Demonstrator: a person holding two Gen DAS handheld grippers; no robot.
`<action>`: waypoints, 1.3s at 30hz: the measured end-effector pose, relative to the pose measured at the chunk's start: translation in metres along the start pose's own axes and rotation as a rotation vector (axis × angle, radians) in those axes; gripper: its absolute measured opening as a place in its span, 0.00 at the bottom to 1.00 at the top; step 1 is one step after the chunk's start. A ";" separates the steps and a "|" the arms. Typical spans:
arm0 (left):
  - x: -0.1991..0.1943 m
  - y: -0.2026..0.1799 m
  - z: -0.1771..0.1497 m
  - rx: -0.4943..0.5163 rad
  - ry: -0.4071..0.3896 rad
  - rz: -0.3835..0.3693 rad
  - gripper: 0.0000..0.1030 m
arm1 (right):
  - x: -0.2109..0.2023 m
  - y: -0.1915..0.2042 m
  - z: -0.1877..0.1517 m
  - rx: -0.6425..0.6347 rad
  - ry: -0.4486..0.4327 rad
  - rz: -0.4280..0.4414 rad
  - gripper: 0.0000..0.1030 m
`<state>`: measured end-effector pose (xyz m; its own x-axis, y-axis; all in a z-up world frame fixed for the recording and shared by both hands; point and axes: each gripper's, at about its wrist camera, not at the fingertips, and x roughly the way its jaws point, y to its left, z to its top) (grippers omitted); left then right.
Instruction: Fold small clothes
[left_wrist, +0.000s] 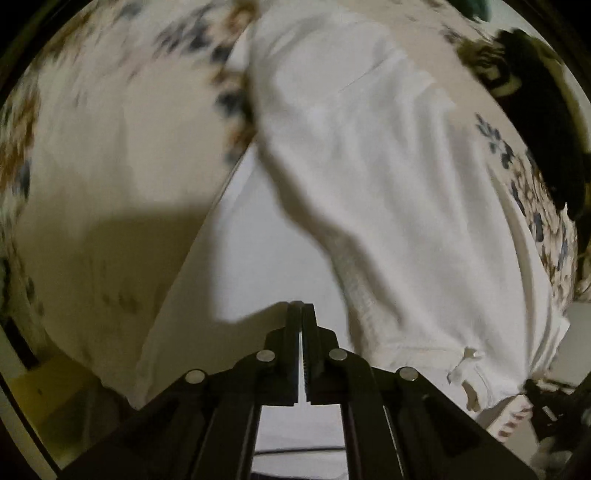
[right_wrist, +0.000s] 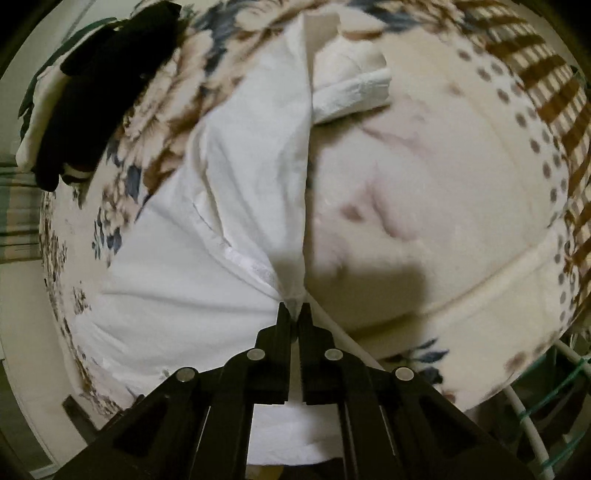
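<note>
A small white garment (left_wrist: 388, 177) lies spread on a cream floral bedspread (left_wrist: 103, 155). It has a ribbed hem and a little tie (left_wrist: 466, 363) near its lower right corner. My left gripper (left_wrist: 301, 306) is shut. Its tips touch a flat white layer of the garment, and no cloth shows gathered between them. In the right wrist view the garment (right_wrist: 229, 192) runs up the middle with a ribbed cuff (right_wrist: 351, 90) at the top. My right gripper (right_wrist: 294, 308) is shut on a bunched corner of it, with creases fanning out from the pinch.
A black garment (right_wrist: 103, 85) lies on a pale folded one at the bed's far corner, also seen as a black garment (left_wrist: 535, 110) in the left wrist view. A white wire rack with green cord (right_wrist: 546, 406) stands past the bed's edge at the lower right.
</note>
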<state>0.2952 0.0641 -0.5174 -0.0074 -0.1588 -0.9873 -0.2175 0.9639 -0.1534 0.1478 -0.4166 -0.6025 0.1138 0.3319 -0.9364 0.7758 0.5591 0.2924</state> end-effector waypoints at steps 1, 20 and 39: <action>-0.002 0.001 0.001 -0.003 -0.004 -0.010 0.00 | -0.002 0.000 0.001 -0.010 0.001 -0.003 0.04; -0.002 -0.038 0.003 0.052 -0.101 -0.009 0.01 | 0.058 0.047 -0.033 0.110 0.102 0.177 0.06; -0.024 -0.027 -0.014 0.091 -0.060 0.088 0.43 | 0.009 0.008 -0.033 0.072 0.035 0.174 0.53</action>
<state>0.2879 0.0388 -0.4885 0.0364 -0.0620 -0.9974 -0.1292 0.9894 -0.0662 0.1350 -0.3840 -0.6023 0.2291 0.4456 -0.8654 0.7887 0.4361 0.4334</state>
